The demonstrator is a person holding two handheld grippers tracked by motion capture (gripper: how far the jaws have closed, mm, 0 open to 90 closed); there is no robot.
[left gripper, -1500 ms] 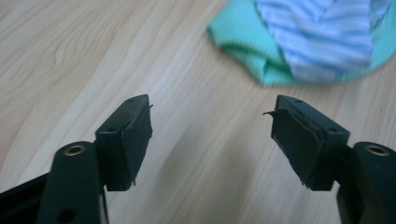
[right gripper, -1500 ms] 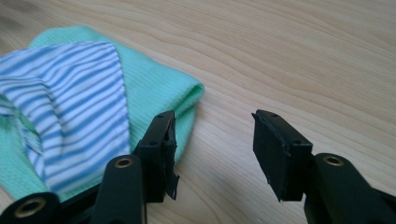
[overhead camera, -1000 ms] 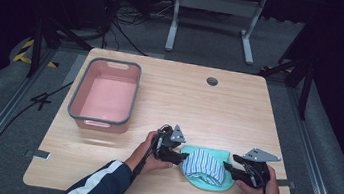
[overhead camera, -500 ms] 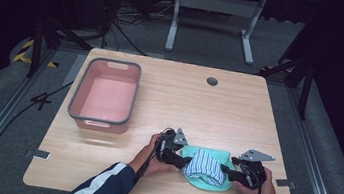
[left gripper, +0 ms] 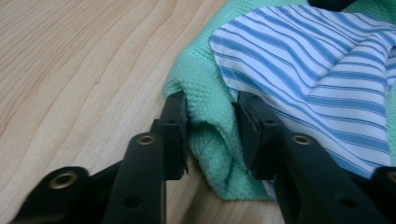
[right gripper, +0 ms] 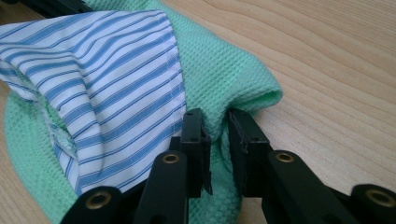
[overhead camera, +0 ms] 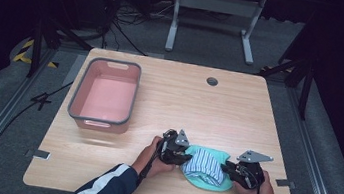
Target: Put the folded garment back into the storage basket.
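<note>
Near table front, both grippers [overhead camera: 187, 155] [overhead camera: 227, 171] pinching green cloth [overhead camera: 209, 182], pink bin [overhead camera: 105, 94] empty

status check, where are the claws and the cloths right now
Left claw and right claw have just been closing, each now pinching the green cloth at opposite edges. Striped cloth lies on top. Pink bin sits apart, nothing in the way.

Waffle-weave green cloth [left gripper: 205, 88], matt wooden table [left gripper: 84, 60]

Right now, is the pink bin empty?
Empty. The high view shows the bin with a bare pink floor; both cloths lie on the table.
</note>
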